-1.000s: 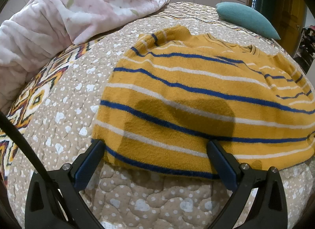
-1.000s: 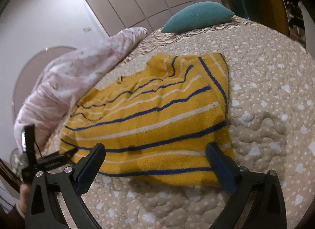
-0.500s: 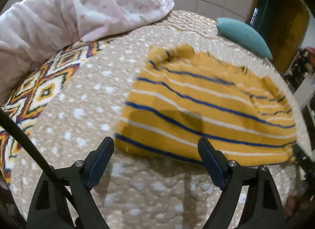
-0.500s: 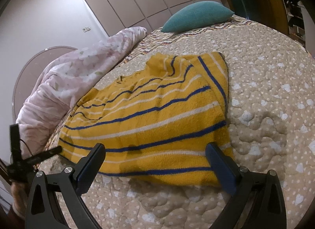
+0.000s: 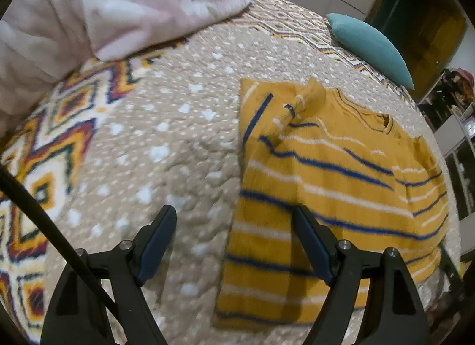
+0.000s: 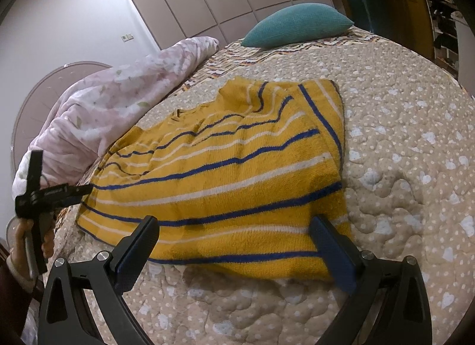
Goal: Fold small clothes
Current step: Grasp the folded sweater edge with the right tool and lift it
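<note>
A mustard-yellow sweater (image 5: 326, 181) with blue and white stripes lies flat on the bed, sleeves folded in. My left gripper (image 5: 233, 211) hovers at its left side edge; the jaws are closing but still wide apart. One finger stands over the quilt and the other over the knit, and neither pinches the cloth. In the right wrist view the same sweater (image 6: 222, 173) spreads ahead. My right gripper (image 6: 234, 222) stands open just above its near hem, with nothing gripped. The left gripper (image 6: 80, 190) shows at the far left of that view, held by a hand (image 6: 20, 235).
The bed has a beige dotted quilt (image 5: 178, 137) with a zigzag-patterned border. A bunched pink floral duvet (image 5: 118, 4) fills the left side. A teal pillow (image 6: 297, 24) lies at the head. Wardrobe doors and a doorway stand behind.
My left gripper has swung from the sweater's near hem to its left side edge, and its jaws have narrowed. The right gripper and the sweater have stayed put.
</note>
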### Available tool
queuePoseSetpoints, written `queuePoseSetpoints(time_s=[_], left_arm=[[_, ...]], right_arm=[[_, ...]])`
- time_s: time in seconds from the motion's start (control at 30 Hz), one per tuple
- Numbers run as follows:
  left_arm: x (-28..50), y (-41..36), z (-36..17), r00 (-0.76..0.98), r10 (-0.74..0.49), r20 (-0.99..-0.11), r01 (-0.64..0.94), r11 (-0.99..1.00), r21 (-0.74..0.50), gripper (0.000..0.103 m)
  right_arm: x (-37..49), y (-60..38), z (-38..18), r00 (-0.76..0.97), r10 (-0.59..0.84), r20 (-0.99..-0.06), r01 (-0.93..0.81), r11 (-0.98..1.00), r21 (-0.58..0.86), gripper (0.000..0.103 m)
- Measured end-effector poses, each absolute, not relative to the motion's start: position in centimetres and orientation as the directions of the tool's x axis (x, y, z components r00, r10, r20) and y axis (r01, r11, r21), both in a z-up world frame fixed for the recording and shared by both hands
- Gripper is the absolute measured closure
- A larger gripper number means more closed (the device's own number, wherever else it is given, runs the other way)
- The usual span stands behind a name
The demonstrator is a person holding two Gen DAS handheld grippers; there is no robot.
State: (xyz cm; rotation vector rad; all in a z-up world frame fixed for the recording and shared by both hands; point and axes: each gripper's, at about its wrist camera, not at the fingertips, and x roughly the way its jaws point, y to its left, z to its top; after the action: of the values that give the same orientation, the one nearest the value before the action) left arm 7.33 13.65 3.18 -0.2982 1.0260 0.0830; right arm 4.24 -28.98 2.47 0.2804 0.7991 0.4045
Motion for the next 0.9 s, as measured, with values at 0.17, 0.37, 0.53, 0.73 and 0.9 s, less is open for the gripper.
queuePoseSetpoints(time_s=[0.17, 0.37, 0.53, 0.73, 0.9], left_arm=[[8.8, 14.1, 2.7, 0.498, -0.117, -0.859, -0.221, 0.941, -0.256, 0.043], [7.6, 13.4, 3.8, 0.517, -0.177, -0.838, -0.177, 0.935, -0.307, 0.072], [5.2, 13.4, 4.1, 0.523, -0.185, -0.832, -0.131, 0.947, -0.293, 0.060], [2.8, 14.4, 2.1, 0.551, -0.228, -0.803, -0.184, 0.905, -0.383, 0.056], [1.6, 14.8, 1.3, 0.624, -0.229, -0.747, -0.231, 0.859, -0.457, 0.059]], right_arm=[[4.2, -28.8, 2.4, 0.626, 0.439, -0.645, -0.240, 0.895, 0.376, 0.000], [3.2, -26.9, 4.0, 0.585, 0.336, -0.738, -0.249, 0.941, 0.231, 0.001], [0.5, -25.7, 7.9, 0.581, 0.436, -0.687, -0.313, 0.899, 0.306, 0.007], [4.4, -17.8, 10.5, 0.517, 0.474, -0.713, -0.424, 0.865, 0.267, 0.056], [9.6, -10.2, 8.4, 0.445, 0.447, -0.776, -0.452, 0.860, 0.237, 0.056]])
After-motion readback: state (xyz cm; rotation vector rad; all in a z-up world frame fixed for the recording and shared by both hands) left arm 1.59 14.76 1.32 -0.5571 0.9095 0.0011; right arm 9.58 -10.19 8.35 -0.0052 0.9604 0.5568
